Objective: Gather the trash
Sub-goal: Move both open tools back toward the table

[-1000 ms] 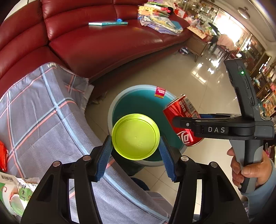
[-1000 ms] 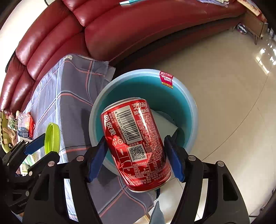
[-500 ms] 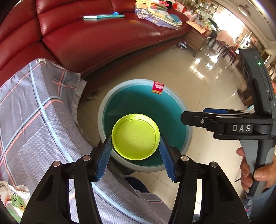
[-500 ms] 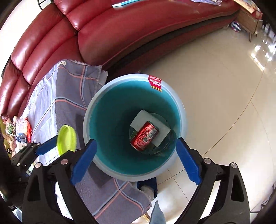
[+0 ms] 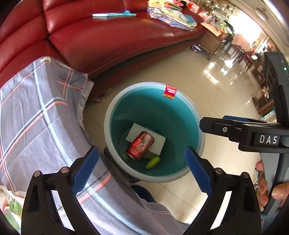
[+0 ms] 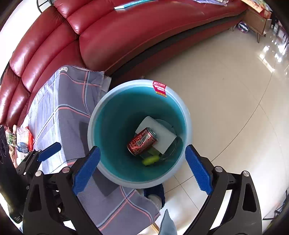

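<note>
A teal bin [image 5: 180, 106] stands on the floor beside the table. In it lie a red cola can [image 5: 140, 145], a white paper [image 5: 157, 140] and a lime-green lid [image 5: 152, 162] on its edge. The bin [image 6: 108, 115], can [image 6: 142, 141], paper [image 6: 162, 137] and lid [image 6: 150, 160] also show in the right wrist view. My left gripper [image 5: 141, 168] is open and empty above the bin's near rim. My right gripper [image 6: 141, 168] is open and empty above the bin; its body [image 5: 252, 132] shows at the right of the left wrist view.
A table with a grey plaid cloth [image 5: 36, 117] is at the left, with snack packets [image 5: 10, 204] and a small bottle [image 6: 22, 139] on it. A red leather sofa [image 5: 108, 36] stands behind, with a book [image 5: 113, 14] and papers. Tiled floor [image 6: 225, 90] lies to the right.
My right gripper opened and dropped the cola can into the bin. Then my left gripper opened and the green lid fell in beside the can.
</note>
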Available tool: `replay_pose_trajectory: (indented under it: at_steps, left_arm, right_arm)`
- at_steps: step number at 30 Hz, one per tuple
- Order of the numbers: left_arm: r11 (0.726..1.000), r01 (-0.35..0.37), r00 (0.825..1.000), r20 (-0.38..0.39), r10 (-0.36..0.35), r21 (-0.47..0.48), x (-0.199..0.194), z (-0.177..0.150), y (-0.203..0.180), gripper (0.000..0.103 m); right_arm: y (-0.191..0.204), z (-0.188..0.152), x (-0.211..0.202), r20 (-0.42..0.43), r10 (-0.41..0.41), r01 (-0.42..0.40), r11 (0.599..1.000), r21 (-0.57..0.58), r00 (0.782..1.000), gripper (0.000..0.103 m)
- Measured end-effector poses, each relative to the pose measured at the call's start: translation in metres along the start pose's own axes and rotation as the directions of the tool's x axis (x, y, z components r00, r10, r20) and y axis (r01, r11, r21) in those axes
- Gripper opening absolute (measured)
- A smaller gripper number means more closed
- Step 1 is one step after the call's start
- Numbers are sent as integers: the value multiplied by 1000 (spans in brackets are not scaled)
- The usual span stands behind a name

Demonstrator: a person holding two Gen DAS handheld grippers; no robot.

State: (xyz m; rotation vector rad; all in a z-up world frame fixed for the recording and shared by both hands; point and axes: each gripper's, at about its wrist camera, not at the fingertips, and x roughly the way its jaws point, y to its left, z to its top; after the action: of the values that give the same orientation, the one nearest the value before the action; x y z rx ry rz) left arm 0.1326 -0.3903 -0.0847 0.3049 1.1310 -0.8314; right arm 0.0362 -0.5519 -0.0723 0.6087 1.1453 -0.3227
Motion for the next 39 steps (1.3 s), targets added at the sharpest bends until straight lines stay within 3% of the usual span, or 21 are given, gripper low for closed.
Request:
replay_pose_trajectory:
  at_steps: [13, 21, 34, 39]
  left_arm:
    - [999, -8, 1000, 24, 9, -43, -35, -25, 16, 99]
    - [996, -53, 996, 69, 58, -67, -70, -49, 37, 99]
    - [976, -114, 983, 121, 138, -188, -135, -117, 108, 99]
    - [956, -153, 974, 123, 189, -250, -154, -152, 147, 99]
  right_arm:
    - [24, -16, -8, -13, -3, 2, 1000, -25, 1000, 93]
    - [51, -29, -21, 1, 16, -16, 998, -55, 1000, 93]
    - [141, -65, -17, -48, 35, -44, 980, -195, 998, 93]
    - [186, -82, -6, -77, 40, -58, 966, -252, 996, 93]
